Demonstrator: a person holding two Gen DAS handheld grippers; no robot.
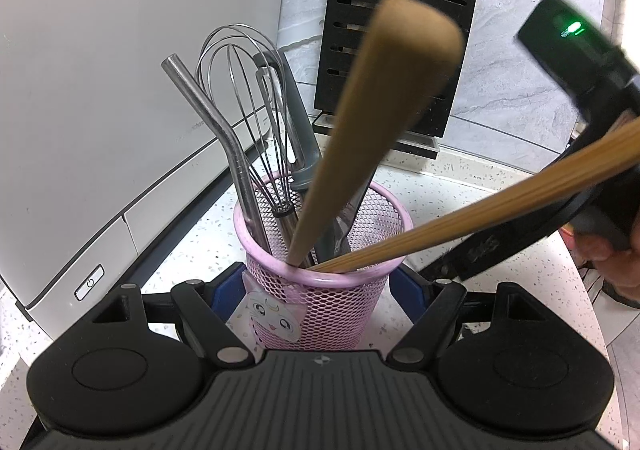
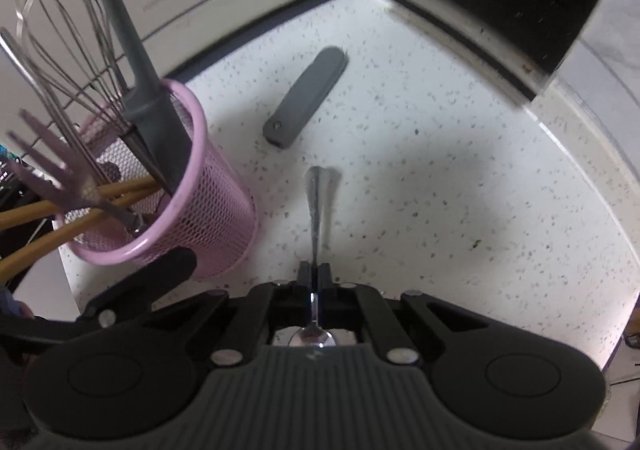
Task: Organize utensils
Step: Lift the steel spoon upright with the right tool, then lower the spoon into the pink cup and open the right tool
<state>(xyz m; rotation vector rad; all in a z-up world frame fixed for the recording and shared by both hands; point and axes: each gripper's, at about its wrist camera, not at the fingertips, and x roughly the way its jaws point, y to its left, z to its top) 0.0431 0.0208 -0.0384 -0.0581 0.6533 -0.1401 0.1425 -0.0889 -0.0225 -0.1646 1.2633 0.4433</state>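
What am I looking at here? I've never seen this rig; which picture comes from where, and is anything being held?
A person holds two hand grippers, each with a camera looking along its fingers. The left wrist view shows the left gripper around a pink mesh cup of utensils. The right wrist view shows the right gripper shut on a metal spoon, handle pointing away. A grey handle-like piece lies loose on the speckled counter, apart from the spoon.
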